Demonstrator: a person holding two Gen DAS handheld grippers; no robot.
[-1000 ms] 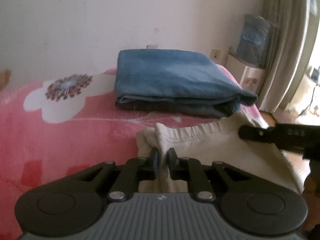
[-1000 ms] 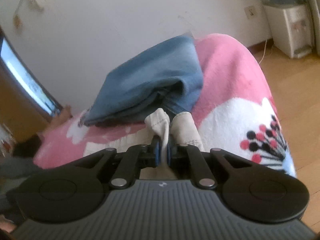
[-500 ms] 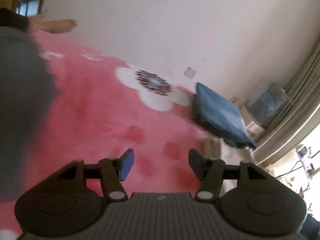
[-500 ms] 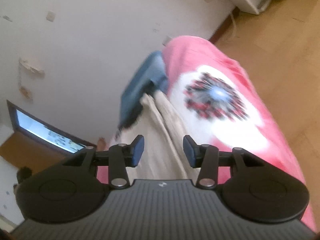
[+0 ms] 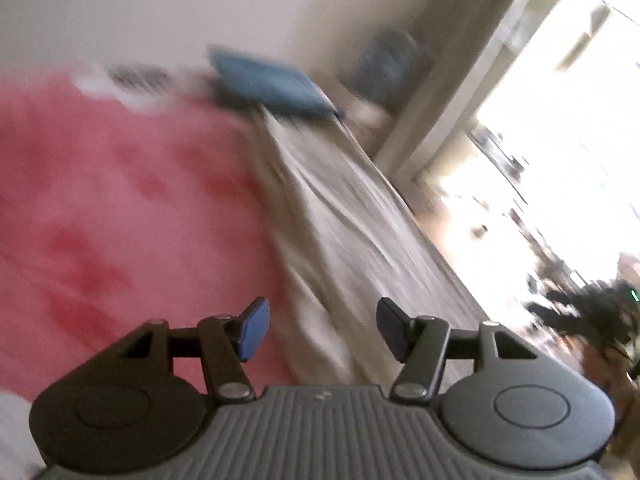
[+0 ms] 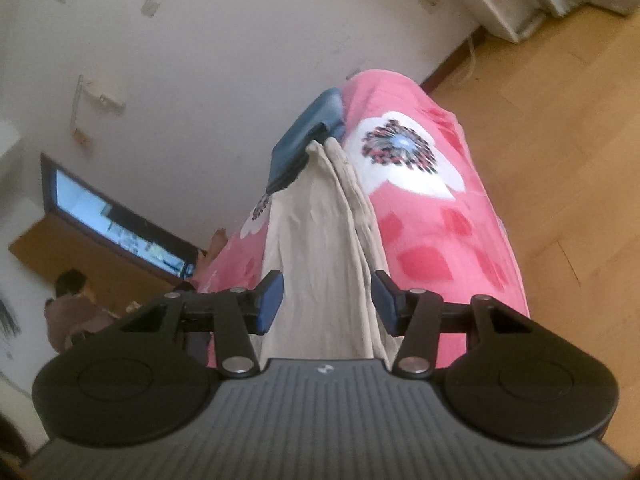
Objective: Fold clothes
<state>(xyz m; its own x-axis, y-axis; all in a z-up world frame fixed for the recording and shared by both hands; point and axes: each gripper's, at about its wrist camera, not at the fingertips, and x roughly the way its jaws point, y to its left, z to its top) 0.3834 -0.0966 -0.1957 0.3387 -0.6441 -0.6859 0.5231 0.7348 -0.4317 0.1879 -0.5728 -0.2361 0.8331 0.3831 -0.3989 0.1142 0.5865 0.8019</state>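
Observation:
Beige trousers (image 6: 320, 240) lie stretched out lengthwise on the pink flowered blanket (image 6: 440, 240), their far end touching a folded blue jeans stack (image 6: 308, 136). My right gripper (image 6: 326, 304) hovers over the near part of the trousers. Its jaws are opening, with cloth below them but nothing pressed between the pads. In the blurred left wrist view, the beige trousers (image 5: 352, 216) run toward the blue jeans stack (image 5: 272, 84). My left gripper (image 5: 322, 330) stands open above the trousers' near left edge, holding nothing.
The bed's right side drops to a wooden floor (image 6: 560, 160), with a white cabinet (image 6: 508, 4) by the wall. A lit screen (image 6: 116, 232) and a seated person (image 6: 76, 312) are at the left. A bright window and curtain (image 5: 460, 80) lie beyond the bed.
Both grippers were shut on the beige garment's end beside the blue stack. They have let go, opened, and drawn far back along the trousers, which now lie stretched out.

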